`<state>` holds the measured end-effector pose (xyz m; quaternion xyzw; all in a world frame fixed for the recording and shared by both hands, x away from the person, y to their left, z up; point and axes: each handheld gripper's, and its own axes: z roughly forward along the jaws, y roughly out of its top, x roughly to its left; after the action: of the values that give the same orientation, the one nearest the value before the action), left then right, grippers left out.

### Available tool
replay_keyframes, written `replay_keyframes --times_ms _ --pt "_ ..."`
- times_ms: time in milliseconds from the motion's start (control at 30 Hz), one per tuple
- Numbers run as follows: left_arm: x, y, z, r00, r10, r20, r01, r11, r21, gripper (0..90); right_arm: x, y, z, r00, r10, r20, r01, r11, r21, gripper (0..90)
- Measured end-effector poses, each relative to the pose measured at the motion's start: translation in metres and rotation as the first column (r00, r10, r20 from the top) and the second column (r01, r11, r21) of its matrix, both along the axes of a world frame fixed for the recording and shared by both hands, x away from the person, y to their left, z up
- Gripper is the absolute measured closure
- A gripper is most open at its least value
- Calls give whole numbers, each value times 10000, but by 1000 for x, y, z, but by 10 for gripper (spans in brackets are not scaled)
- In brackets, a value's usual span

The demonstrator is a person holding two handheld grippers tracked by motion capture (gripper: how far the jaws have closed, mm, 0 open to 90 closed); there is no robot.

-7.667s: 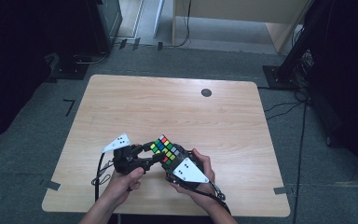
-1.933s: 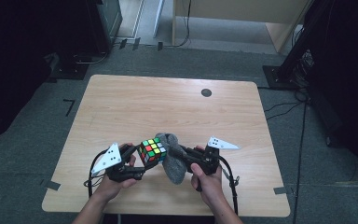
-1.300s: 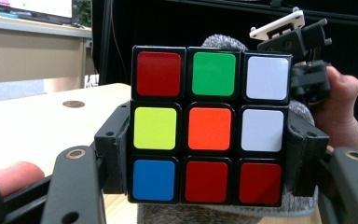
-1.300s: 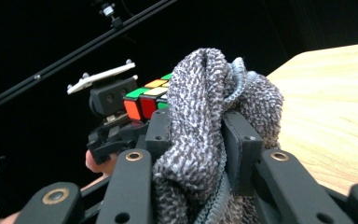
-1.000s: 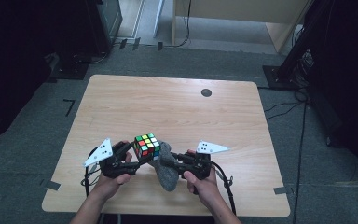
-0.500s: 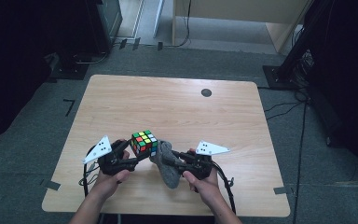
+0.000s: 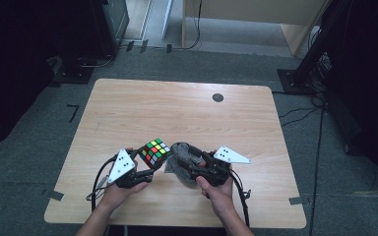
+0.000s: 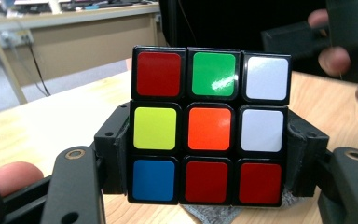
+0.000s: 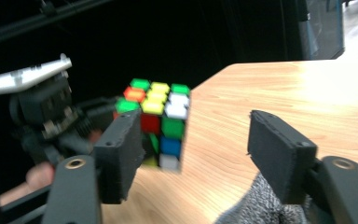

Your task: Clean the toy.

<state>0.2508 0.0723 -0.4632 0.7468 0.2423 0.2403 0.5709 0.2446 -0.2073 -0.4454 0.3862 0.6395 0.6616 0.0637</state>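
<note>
A scrambled Rubik's cube (image 7: pixel 155 150) is held just above the table near its front edge, with my left gripper (image 7: pixel 150 160) shut on it. In the left gripper view the two pads (image 8: pixel 115 150) press the sides of the cube (image 8: pixel 209 128), whose facing side has an orange centre. My right gripper (image 7: pixel 191 161) faces it from the right. Its jaws have just been opening and now stand open, with nothing between the pads (image 9: pixel 279 156). A grey cloth (image 7: pixel 178 167) lies bunched under them, and its edge (image 9: pixel 256 211) shows below the right jaw. The cube (image 9: pixel 161 122) is a short gap beyond.
The wooden table (image 7: pixel 187 113) stretches away bare behind the hands, apart from a small dark round disc (image 7: pixel 218 97) at the far right. A corner of the grey cloth (image 8: pixel 233 212) pokes out beneath the cube. Dark floor and stands surround the table.
About two seconds ago the cube touched the cloth; since then both hands have drawn nearer the front edge and the cube has parted from it. Over the last second little has shifted.
</note>
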Motion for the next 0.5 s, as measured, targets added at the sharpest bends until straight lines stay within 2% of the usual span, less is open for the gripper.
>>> replay_keyframes --times_ms 67,200,367,500 --pt "-5 -9 -3 9987 -184 479 161 9988 468 331 -1 2 3 9996 127 -238 -125 9999 93 289" --pt "-14 -21 -9 9907 -471 1275 305 9912 1290 331 -4 12 5 9978 401 -536 -408 9991 -134 239" --pt "-21 -28 -11 9823 -611 1771 343 9880 1505 331 -7 26 1 9961 342 -813 -426 9937 -1040 205" --pt "-25 -31 -12 9748 -702 2119 334 9845 1724 331 -7 31 -1 9941 369 -1024 -497 9908 -1260 213"
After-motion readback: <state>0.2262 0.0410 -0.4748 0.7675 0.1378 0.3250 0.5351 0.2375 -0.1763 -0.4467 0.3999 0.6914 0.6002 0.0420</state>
